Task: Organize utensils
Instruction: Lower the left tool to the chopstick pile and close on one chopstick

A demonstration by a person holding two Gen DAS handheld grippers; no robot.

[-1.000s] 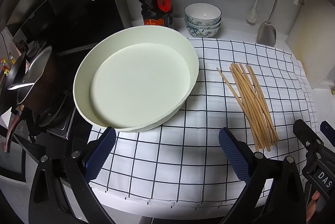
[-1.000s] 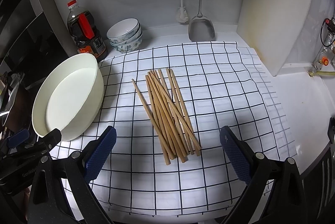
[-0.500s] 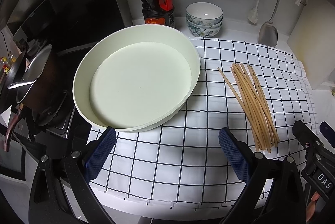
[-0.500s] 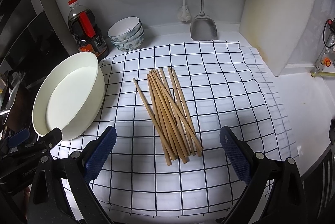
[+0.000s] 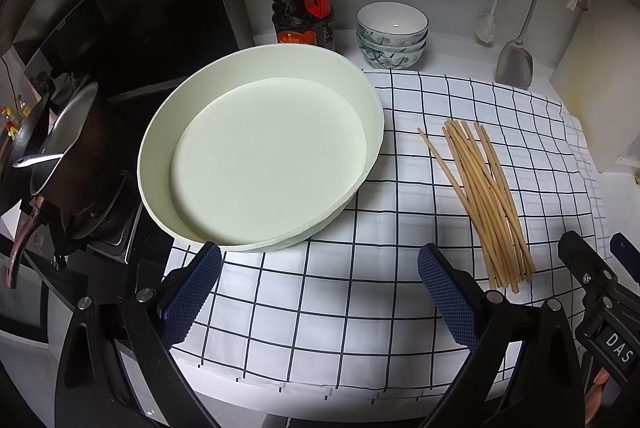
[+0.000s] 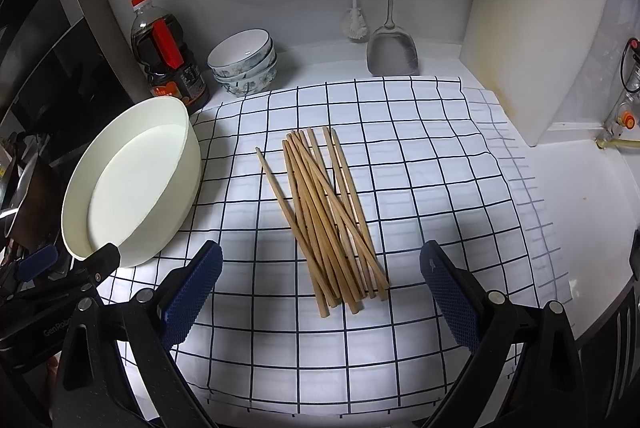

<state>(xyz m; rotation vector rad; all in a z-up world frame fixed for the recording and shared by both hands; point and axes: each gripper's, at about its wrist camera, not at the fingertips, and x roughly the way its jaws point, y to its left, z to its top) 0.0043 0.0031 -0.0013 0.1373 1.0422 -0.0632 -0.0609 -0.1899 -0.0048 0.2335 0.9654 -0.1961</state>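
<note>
Several wooden chopsticks (image 6: 326, 214) lie in a loose bundle on the checked cloth (image 6: 420, 148); the left wrist view shows the chopsticks (image 5: 484, 196) at right. A round cream tray (image 5: 260, 156) sits empty on the cloth's left side, and the tray (image 6: 132, 184) appears at left in the right wrist view. My left gripper (image 5: 318, 294) hovers open just in front of the tray. My right gripper (image 6: 320, 296) is open, with the near ends of the chopsticks just ahead of its fingers. Neither holds anything.
A dark sauce bottle (image 5: 300, 0) and stacked bowls (image 5: 392, 34) stand at the back. A spatula (image 6: 392, 48) and brush (image 6: 354, 24) hang on the wall. A white cutting board (image 6: 536, 28) leans at right. A pot (image 5: 72, 156) sits on the stove at left.
Both views have shifted only slightly; the right gripper has eased a little closer to the chopsticks. Nothing was grasped or moved.
</note>
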